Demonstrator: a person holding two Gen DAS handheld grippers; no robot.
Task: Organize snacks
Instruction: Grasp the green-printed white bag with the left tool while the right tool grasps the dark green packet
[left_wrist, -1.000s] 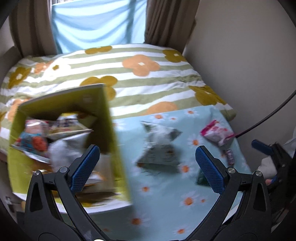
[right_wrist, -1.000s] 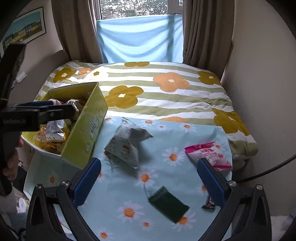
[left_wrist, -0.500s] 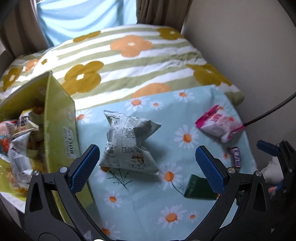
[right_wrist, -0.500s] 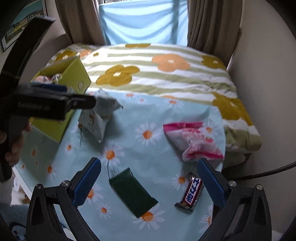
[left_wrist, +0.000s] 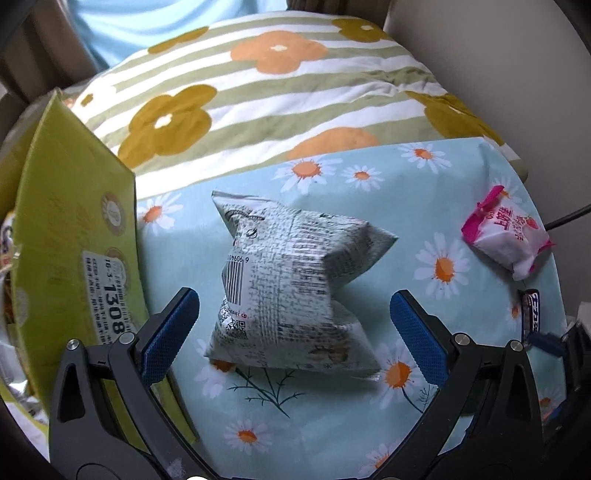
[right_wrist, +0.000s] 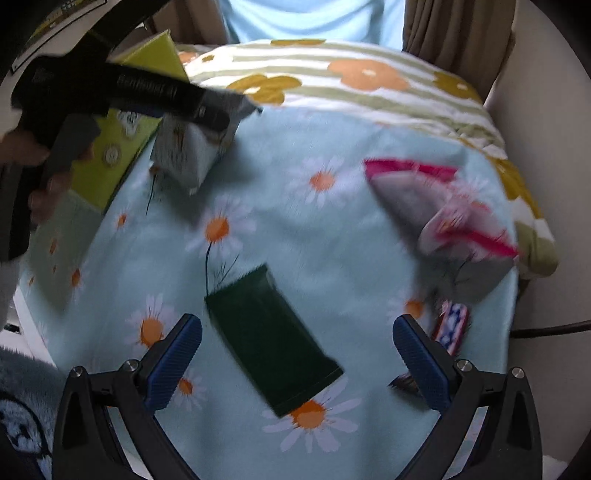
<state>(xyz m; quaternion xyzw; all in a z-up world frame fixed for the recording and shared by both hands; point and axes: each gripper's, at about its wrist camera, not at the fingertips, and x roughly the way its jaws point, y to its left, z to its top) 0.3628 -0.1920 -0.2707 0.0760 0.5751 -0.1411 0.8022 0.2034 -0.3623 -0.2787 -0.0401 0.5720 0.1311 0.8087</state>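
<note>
A grey-white printed snack bag (left_wrist: 288, 291) lies on the daisy cloth (left_wrist: 369, 424), beside a yellow-green box (left_wrist: 74, 236) that holds other snacks. My left gripper (left_wrist: 293, 336) is open, its blue pads on either side of the bag's near end. A pink-white packet (left_wrist: 506, 236) and a small candy bar (left_wrist: 530, 314) lie at the right. In the right wrist view my right gripper (right_wrist: 297, 360) is open over a dark green packet (right_wrist: 269, 343). The pink packet (right_wrist: 436, 210), candy bar (right_wrist: 452, 326), grey bag (right_wrist: 192, 151) and box (right_wrist: 122, 136) show there too.
The cloth covers a small table next to a bed with a striped, flowered quilt (left_wrist: 280, 85). A wall and a black cable (right_wrist: 546, 328) are on the right. The left gripper's body (right_wrist: 122, 92) crosses the upper left of the right wrist view.
My left gripper has swung from the box to the grey bag and come down close around it. My right gripper has dropped toward the dark green packet.
</note>
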